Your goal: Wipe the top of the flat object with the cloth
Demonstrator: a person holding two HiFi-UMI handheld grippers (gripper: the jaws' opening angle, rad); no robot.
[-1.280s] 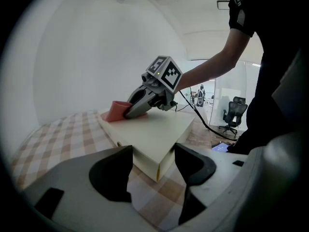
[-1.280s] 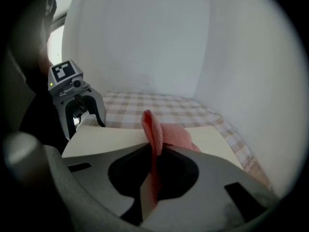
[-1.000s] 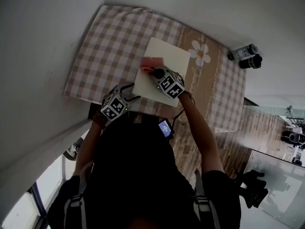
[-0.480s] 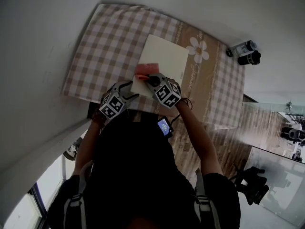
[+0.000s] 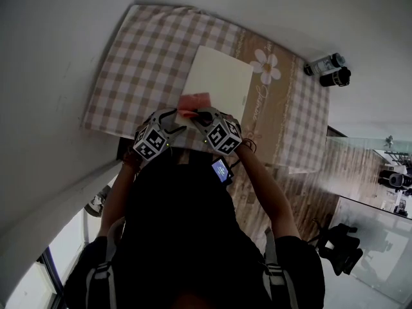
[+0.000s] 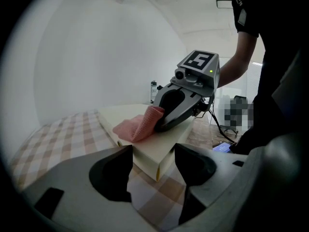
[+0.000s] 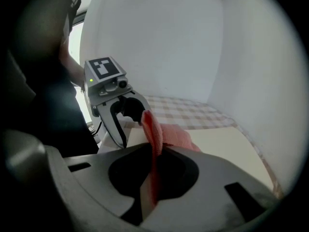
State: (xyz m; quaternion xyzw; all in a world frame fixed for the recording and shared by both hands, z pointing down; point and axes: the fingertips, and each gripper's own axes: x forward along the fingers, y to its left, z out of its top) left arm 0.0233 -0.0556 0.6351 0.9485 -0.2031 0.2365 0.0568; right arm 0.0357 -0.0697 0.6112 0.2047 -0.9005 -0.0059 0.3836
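A cream flat slab [image 5: 219, 81] lies on the checked tablecloth [image 5: 141, 56]. A pink cloth [image 5: 194, 102] rests on the slab's near edge, pinched in my right gripper [image 5: 200, 116]. In the right gripper view the cloth [image 7: 159, 134] stands up between the shut jaws and drapes onto the slab [image 7: 227, 141]. My left gripper [image 5: 172, 122] sits just left of it at the slab's near left corner, jaws apart with nothing between them. In the left gripper view the slab's corner [image 6: 157, 151] lies ahead of the open jaws, with the cloth [image 6: 140, 125] and the right gripper [image 6: 186, 103] above it.
Two dark bottles [image 5: 328, 71] stand on the floor past the table's far right corner. A white wall [image 5: 51, 76] runs along the table's left side. A flower print [image 5: 265, 66] marks the cloth beside the slab. A small lit screen [image 5: 222, 170] hangs below the right gripper.
My right gripper has dragged the pink cloth back across the slab toward the near edge, close to the left gripper. The left gripper has stayed in place.
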